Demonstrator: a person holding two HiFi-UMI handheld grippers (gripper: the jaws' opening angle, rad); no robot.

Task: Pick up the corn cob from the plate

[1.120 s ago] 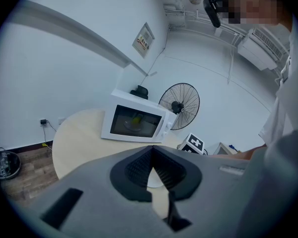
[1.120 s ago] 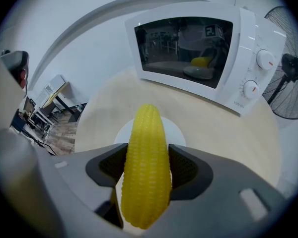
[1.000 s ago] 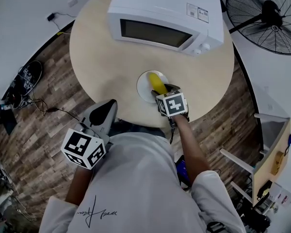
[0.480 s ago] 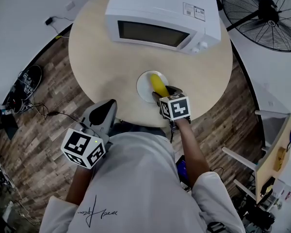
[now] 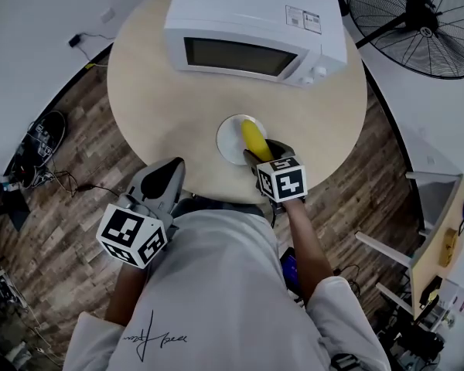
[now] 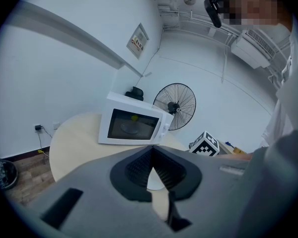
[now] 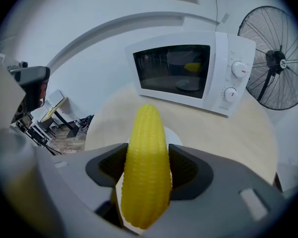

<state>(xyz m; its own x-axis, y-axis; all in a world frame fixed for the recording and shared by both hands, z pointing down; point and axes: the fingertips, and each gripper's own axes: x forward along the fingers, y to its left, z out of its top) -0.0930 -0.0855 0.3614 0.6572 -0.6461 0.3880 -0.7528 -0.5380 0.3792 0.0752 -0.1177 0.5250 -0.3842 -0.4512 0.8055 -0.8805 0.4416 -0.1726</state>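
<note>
Within right hand-held gripper (image 7: 148, 171), corn cob (image 7: 146, 133)

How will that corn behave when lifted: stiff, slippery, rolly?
Probably stiff: the corn sticks straight out past the jaws without sagging. Its round, tapered shape may roll if put down. Bumpy kernels likely aid grip.

Right gripper (image 5: 263, 155), jaws clamped on corn cob (image 5: 254, 138), rises slightly and draws back toward the person. Cob's held end comes up with it above the plate (image 5: 227, 141).
</note>
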